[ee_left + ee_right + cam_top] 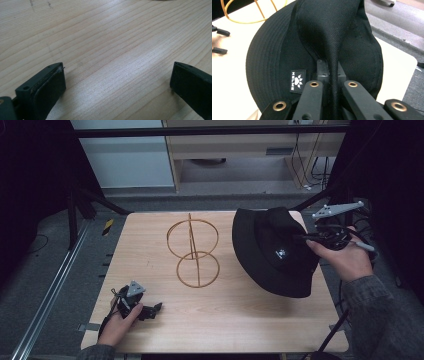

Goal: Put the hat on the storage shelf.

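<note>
Jaws, right: your right gripper [329, 72] is clamped on a pinched fold of the black bucket hat [272, 251], cloth squeezed between the pads.
Jaws, left: your left gripper [117, 82] stands wide apart with bare wood between (nothing held).
Hat: at the right side of the table [220, 315], brim tilted; it seems lifted off the wood, though the high view leaves that unsure.
Left hand: your left hand [117, 325] rests near the front left corner.
Wire stand: the wire stand [192, 251] is upright mid-table, just left of the hat.
</note>
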